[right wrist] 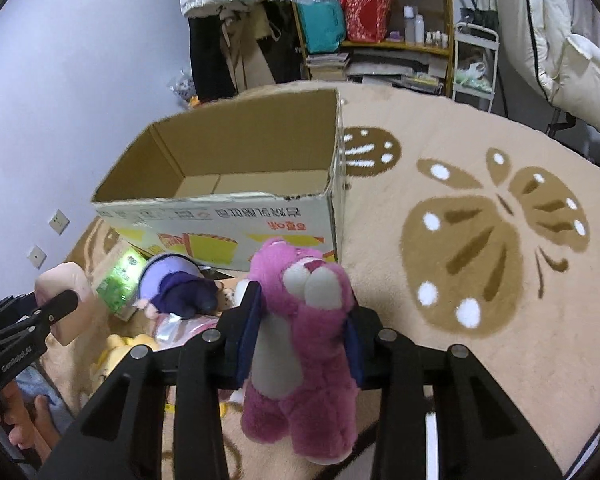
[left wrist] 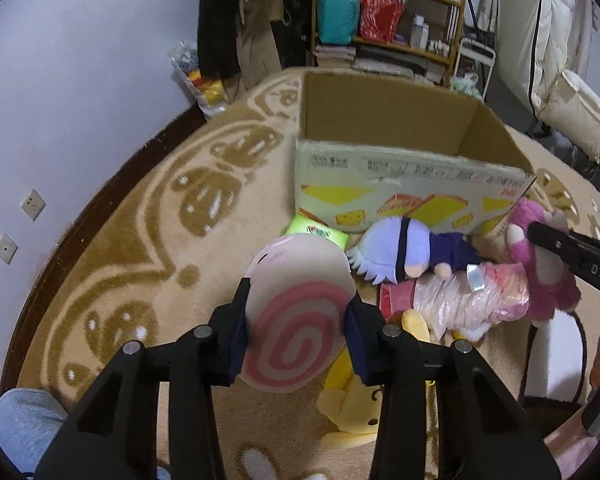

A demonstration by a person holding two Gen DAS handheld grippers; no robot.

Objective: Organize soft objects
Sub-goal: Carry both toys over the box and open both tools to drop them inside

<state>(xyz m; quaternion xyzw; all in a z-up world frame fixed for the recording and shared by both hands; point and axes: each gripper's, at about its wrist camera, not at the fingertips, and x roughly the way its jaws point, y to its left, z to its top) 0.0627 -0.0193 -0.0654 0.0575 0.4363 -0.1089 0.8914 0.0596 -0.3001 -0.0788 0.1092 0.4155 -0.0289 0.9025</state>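
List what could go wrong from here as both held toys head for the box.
1. The left gripper pinches the swirl plush only at its sides; being soft, it might slip out before reaching the cardboard box.
2. The right gripper holds the pink bear around its middle, legs dangling; they could snag the box's near rim.
3. Both grippers aim at one opening and may collide.

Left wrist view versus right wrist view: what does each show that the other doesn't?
Only the left wrist view shows the swirl cushion's pink spiral face, clamped in the left gripper. Only the right wrist view shows the box's bare floor and the pink bear's front, clamped in the right gripper. Both show box, bear, cushion, the purple-haired doll and the green pack.
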